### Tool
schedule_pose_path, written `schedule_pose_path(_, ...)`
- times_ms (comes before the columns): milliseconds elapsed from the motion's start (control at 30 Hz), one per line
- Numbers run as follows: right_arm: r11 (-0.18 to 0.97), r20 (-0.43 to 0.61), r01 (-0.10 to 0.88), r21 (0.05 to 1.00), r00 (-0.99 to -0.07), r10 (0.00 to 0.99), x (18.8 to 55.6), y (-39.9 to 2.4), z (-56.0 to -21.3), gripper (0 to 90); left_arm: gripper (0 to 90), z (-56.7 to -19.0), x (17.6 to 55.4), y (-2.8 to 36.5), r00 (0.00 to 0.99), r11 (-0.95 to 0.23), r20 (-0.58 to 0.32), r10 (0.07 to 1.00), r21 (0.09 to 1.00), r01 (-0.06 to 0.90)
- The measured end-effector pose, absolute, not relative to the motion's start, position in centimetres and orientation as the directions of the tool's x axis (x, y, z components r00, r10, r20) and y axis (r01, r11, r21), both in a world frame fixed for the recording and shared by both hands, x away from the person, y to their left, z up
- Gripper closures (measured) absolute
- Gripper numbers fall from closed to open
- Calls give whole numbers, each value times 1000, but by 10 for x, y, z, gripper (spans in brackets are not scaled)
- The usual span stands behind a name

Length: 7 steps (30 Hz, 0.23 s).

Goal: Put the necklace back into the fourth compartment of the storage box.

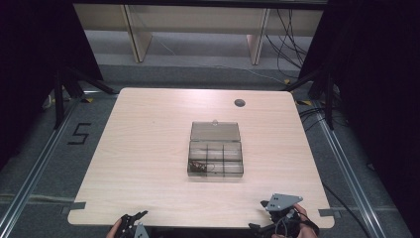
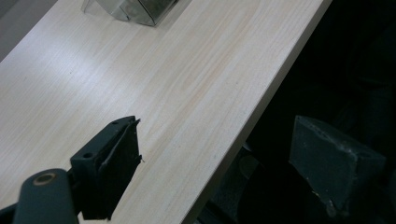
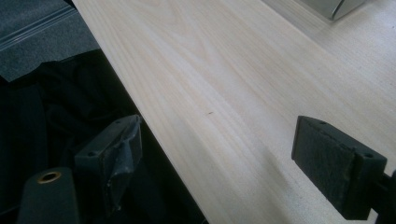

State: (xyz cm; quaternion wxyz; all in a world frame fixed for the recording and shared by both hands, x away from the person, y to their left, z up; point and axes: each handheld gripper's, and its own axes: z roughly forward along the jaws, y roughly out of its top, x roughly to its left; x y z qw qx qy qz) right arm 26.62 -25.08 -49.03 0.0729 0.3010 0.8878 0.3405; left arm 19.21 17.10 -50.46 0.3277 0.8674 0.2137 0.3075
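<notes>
Pale wooden table (image 1: 148, 148) carries a clear plastic compartment box (image 1: 216, 158) with its lid open, well ahead of both left gripper (image 2: 215, 163) and right gripper (image 3: 243, 163), jaws spread and empty. It looks light, stiff and slick, so I would pinch a thin side wall

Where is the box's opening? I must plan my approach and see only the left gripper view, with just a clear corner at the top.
Observer: In the high view the clear compartment box sits mid-table, its lid swung open toward the far side.
Operator: Anything inside?
Observer: A dark tangle lies in the near-left compartment.
Operator: Where is the other gripper?
Observer: The right gripper is at the table's near edge, jaws apart with nothing between them.
</notes>
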Motion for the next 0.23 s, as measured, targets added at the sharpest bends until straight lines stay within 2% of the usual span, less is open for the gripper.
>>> schedule_pose_path(233,584,59,473,660,-807,587,268,-254,-489,171,155,-505,192,171,720,-695,394,572,699,169)
